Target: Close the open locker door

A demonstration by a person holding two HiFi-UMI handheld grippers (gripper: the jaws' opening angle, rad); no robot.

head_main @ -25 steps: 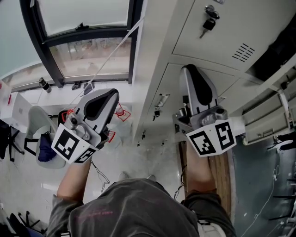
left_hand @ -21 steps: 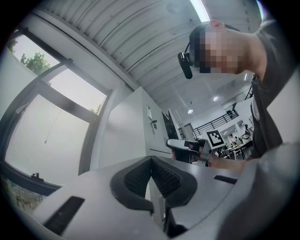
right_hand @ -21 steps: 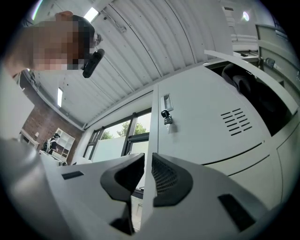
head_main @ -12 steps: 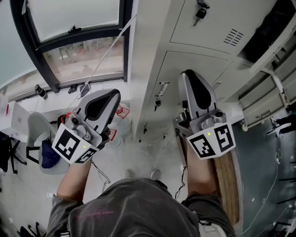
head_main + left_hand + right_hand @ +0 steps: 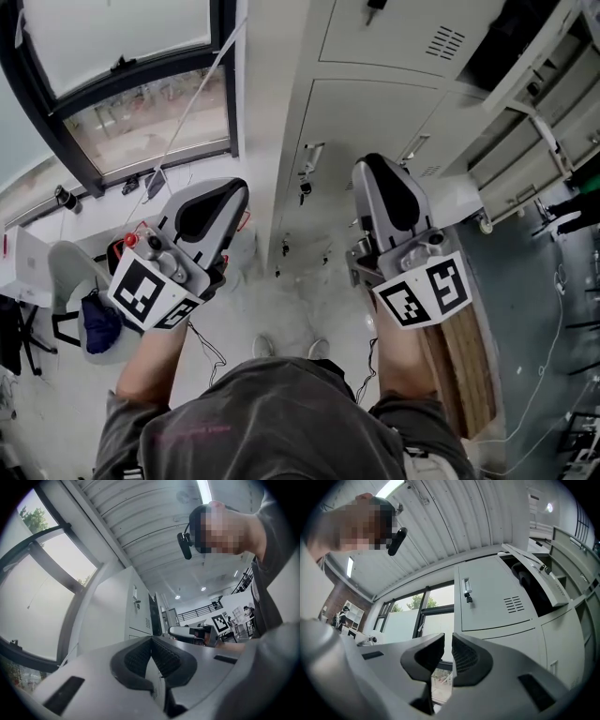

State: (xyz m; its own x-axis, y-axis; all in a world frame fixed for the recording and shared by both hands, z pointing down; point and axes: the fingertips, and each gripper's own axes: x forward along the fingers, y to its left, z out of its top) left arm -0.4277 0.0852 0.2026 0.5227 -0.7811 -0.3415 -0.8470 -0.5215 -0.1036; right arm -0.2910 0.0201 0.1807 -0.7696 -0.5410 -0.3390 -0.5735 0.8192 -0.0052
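Left gripper (image 5: 151, 641): jaws are seen closed tip to tip in the left gripper view, with nothing held between them. Right gripper (image 5: 446, 641): jaws are seen parted by a narrow slit in the right gripper view, with nothing between the pads; only a window (image 5: 417, 606) shows through the gap. Both grippers are held tilted upward in front of a grey locker bank (image 5: 375, 122), side by side and apart from each other, each carried by one hand, with the marker cubes turned toward the head camera. Directly above the right jaws, a closed locker door (image 5: 497, 597) is noted, with a key (image 5: 466, 597) hanging from its latch and vent slots (image 5: 513, 603) near its lower right corner. The open locker door (image 5: 540, 580) is located to the right of that closed door, in the next column: it is swung outward, and a dark interior (image 5: 525, 581) is exposed behind it. It lies up and to the right of the right jaws and well apart from both grippers. In the head view the same opening is found at the top right corner. Below the grippers, a pale floor (image 5: 309, 309) is recorded.
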